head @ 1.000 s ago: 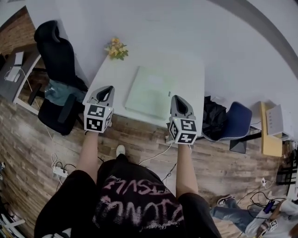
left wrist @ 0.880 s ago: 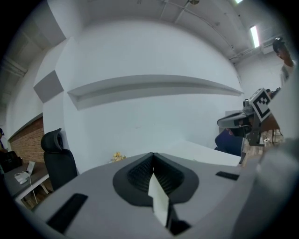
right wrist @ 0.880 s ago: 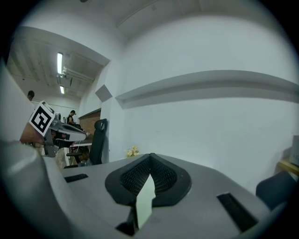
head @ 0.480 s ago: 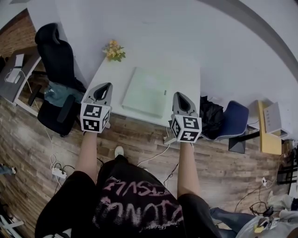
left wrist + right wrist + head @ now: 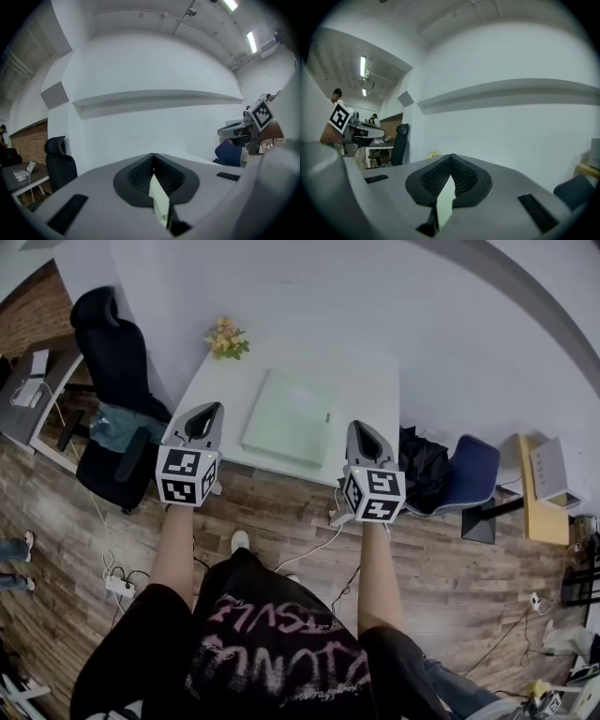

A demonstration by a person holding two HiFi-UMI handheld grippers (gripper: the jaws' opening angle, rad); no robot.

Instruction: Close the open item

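A flat pale green rectangular item (image 5: 291, 416) lies closed on the white table (image 5: 375, 395) in the head view. My left gripper (image 5: 208, 410) hovers at the table's near left edge, shut with nothing held. My right gripper (image 5: 361, 428) hangs by the near right edge, just right of the green item, and is also shut and empty. In the left gripper view the jaws (image 5: 153, 155) meet at their tips and point at the white wall; the right gripper (image 5: 236, 131) shows at the right. In the right gripper view the jaws (image 5: 451, 156) also meet.
Yellow flowers (image 5: 226, 338) stand at the table's far left corner. A black office chair (image 5: 113, 343) stands left of the table. A black bag (image 5: 423, 468) and a blue chair (image 5: 474, 478) are at its right. Cables and a power strip (image 5: 120, 585) lie on the wooden floor.
Both grippers have drifted a little up the picture and stayed shut. The person sitting at the lower right has left the view, and someone's legs now show at the left edge.
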